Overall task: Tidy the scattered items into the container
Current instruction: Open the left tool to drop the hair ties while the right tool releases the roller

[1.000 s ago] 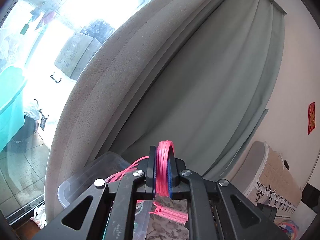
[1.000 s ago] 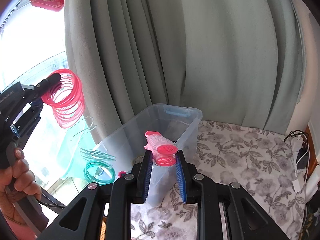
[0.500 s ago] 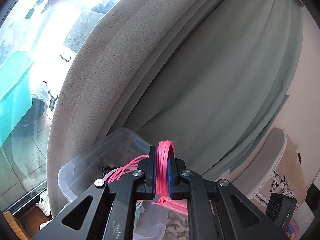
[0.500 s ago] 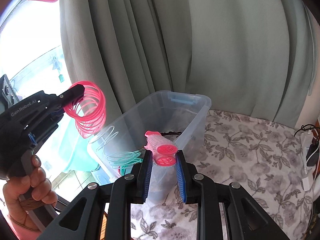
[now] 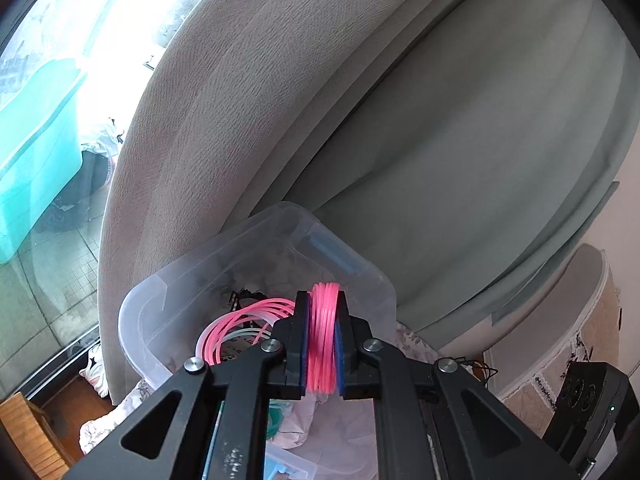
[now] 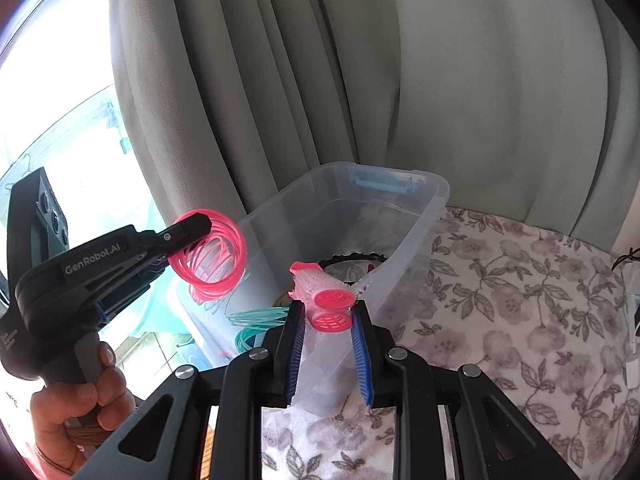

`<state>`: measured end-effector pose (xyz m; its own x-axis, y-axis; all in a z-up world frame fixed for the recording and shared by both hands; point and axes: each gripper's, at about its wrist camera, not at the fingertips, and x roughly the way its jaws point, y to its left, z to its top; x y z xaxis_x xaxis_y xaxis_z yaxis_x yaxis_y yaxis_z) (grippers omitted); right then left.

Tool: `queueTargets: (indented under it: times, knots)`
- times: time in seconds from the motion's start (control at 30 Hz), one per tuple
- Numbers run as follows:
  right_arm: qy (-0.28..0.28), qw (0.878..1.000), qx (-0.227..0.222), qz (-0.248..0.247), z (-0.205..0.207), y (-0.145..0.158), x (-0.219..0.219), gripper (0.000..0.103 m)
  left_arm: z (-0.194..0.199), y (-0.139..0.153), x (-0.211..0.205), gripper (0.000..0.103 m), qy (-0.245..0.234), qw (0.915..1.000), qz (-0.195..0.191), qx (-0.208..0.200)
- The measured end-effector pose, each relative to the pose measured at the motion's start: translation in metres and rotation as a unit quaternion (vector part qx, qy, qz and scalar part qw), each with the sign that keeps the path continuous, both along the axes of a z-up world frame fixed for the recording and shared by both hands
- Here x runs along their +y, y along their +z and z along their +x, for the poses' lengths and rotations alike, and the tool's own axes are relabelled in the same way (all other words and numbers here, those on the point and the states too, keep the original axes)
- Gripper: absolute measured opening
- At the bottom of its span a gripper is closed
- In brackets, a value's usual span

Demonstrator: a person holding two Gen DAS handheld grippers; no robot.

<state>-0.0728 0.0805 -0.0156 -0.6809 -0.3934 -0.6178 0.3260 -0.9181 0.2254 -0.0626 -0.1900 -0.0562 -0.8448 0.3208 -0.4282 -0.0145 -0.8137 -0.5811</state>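
My left gripper (image 5: 322,342) is shut on a pink coil of thin plastic rings (image 5: 323,336) and holds it over the near left corner of the clear plastic bin (image 5: 352,270). In the right wrist view the same gripper (image 6: 192,236) and pink coil (image 6: 214,258) hang at the bin's left rim (image 6: 276,208). My right gripper (image 6: 330,322) is shut on pink hair rollers (image 6: 332,308) and holds them above the bin's near end. Teal rings (image 6: 256,326) and a dark round item (image 6: 352,264) lie inside the bin.
The bin stands on a floral cloth (image 6: 520,300) against grey-green curtains (image 6: 360,80). A bright window (image 6: 60,120) is at the left. A charger and cables (image 6: 634,308) lie at the cloth's right edge.
My left gripper has carried the pink coil right and down, from beside the bin to over its left rim. My right gripper has stayed at the bin's near end with the rollers.
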Motion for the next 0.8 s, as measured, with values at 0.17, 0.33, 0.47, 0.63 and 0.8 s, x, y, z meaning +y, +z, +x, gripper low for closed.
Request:
queueTargets:
  times: [0.17, 0.33, 0.47, 0.63, 0.8]
  knots:
    - [0.009, 1.000, -0.004, 0.000, -0.014, -0.005, -0.008, 0.025, -0.005, -0.007, 0.000, 0.008, 0.004, 0.9999, -0.004, -0.012]
    - [0.017, 1.000, -0.009, 0.002, -0.026, -0.008, -0.015, 0.026, -0.010, -0.013, 0.000, 0.013, 0.008, 0.9997, -0.008, -0.023]
    - [0.019, 1.000, -0.015, 0.002, -0.033, -0.012, -0.017, 0.028, -0.014, -0.017, 0.000, 0.037, 0.011, 0.9994, -0.011, -0.031]
    - [0.019, 1.000, -0.019, 0.008, -0.037, -0.013, -0.019, 0.028, -0.017, -0.020, 0.001, 0.052, 0.014, 0.9989, -0.017, -0.041]
    - [0.012, 0.999, -0.023, 0.018, -0.040, -0.014, -0.020, 0.041, -0.017, -0.019, 0.005, 0.059, 0.007, 0.9987, -0.021, -0.046]
